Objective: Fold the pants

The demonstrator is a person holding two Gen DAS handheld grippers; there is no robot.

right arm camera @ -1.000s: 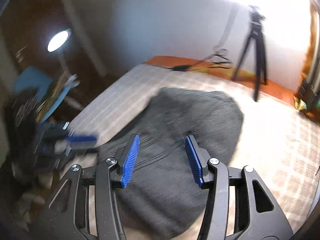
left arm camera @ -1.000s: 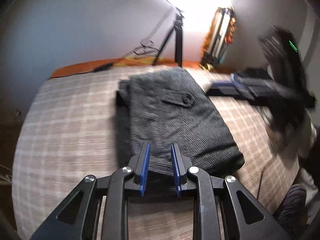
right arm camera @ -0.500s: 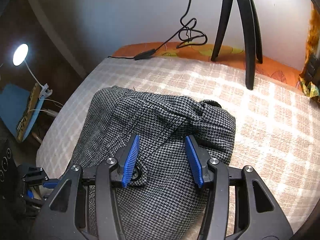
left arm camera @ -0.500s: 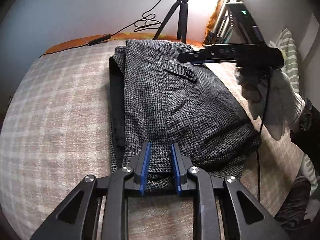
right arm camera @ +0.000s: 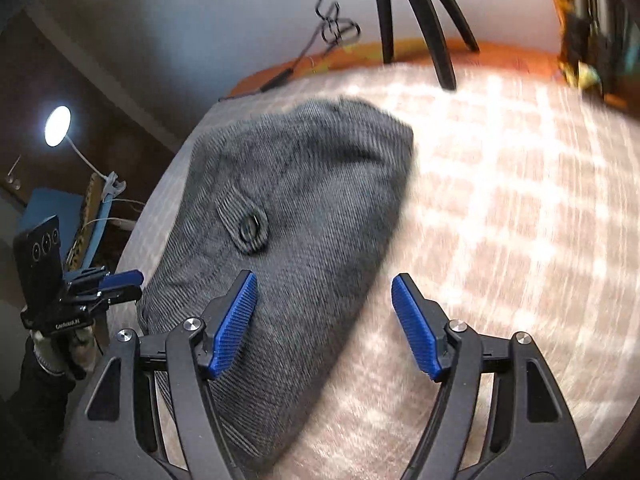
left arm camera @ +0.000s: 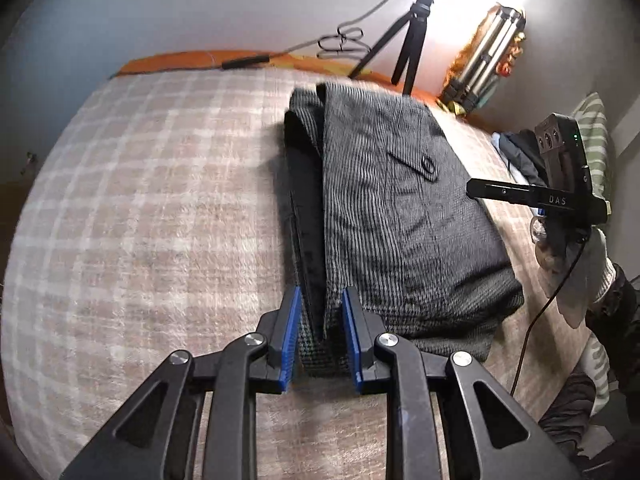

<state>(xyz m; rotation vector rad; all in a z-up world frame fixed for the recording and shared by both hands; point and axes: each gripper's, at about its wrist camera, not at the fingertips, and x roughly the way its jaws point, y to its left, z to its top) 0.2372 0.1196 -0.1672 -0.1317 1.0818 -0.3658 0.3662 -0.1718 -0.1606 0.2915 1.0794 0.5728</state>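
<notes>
The grey houndstooth pants (left arm camera: 400,216) lie folded in a compact stack on the plaid bed cover (left arm camera: 152,208), with the buttoned back pocket on top. My left gripper (left arm camera: 319,320) is at the near edge of the stack, its blue pads narrowly apart around the fold, not clamped. My right gripper (right arm camera: 324,320) is wide open above the pants' right edge, holding nothing. The pants fill the left half of the right wrist view (right arm camera: 288,216). Each gripper shows in the other's view: the right one (left arm camera: 476,190), the left one (right arm camera: 124,284).
A black tripod (left arm camera: 408,40) and a cable stand at the far orange edge of the bed. A folded tripod (left arm camera: 484,56) leans at the back right. Striped fabric (left arm camera: 596,140) and clothes lie at the right. A lamp (right arm camera: 58,126) and a blue chair are left of the bed.
My right gripper has opened wider and pulled back to the pants' right side. My left gripper has drawn back slightly, its jaws a little wider.
</notes>
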